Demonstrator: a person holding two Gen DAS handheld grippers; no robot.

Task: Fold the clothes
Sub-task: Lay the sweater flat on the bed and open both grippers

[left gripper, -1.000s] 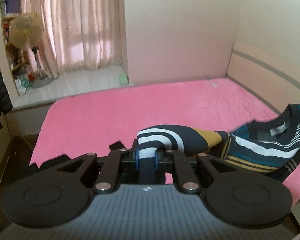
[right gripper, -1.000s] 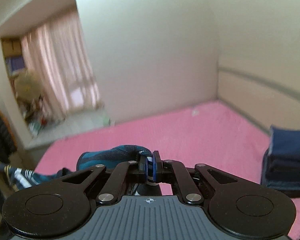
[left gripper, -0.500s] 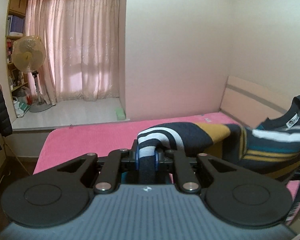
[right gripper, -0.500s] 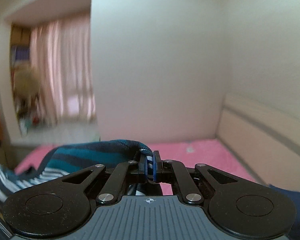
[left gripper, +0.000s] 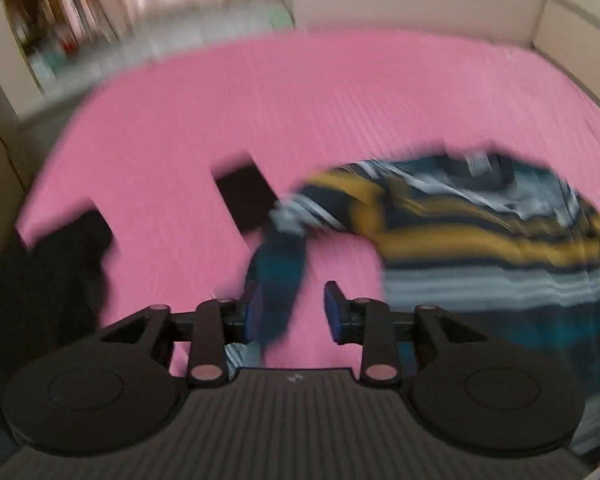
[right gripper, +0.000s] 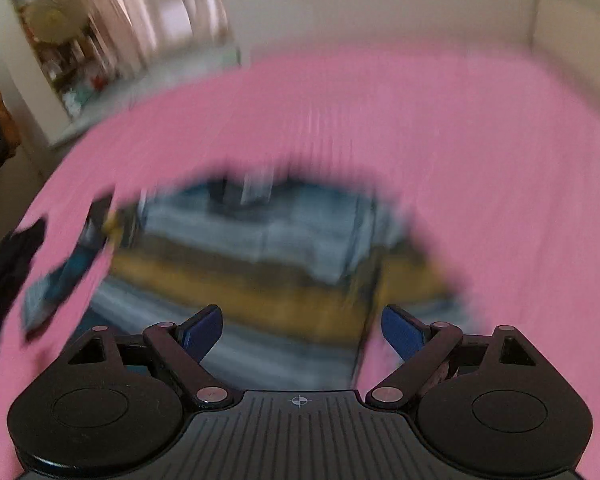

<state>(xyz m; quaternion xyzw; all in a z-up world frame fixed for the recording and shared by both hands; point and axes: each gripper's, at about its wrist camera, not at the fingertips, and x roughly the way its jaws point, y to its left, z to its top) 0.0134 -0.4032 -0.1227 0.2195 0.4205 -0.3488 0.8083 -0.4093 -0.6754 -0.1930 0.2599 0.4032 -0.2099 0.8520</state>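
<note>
A striped sweater (left gripper: 480, 248), navy, teal, white and mustard, lies spread on the pink bed (left gripper: 260, 112), collar away from me. Its left sleeve (left gripper: 280, 280) runs down between the open jaws of my left gripper (left gripper: 294, 308), which does not pinch it. In the right wrist view the sweater (right gripper: 260, 264) lies flat below my right gripper (right gripper: 302, 330), which is wide open and empty above its lower part. Both views are motion-blurred.
A dark garment (left gripper: 60, 272) lies at the bed's left edge, and a black object (left gripper: 246, 196) rests on the bed beside the sleeve. A beige headboard (left gripper: 572, 28) stands at the right. Curtains and shelves (right gripper: 100, 40) are at the far left.
Both grippers were shut on the sweater and held it up in the air. Now both have opened and the sweater has dropped flat onto the bed.
</note>
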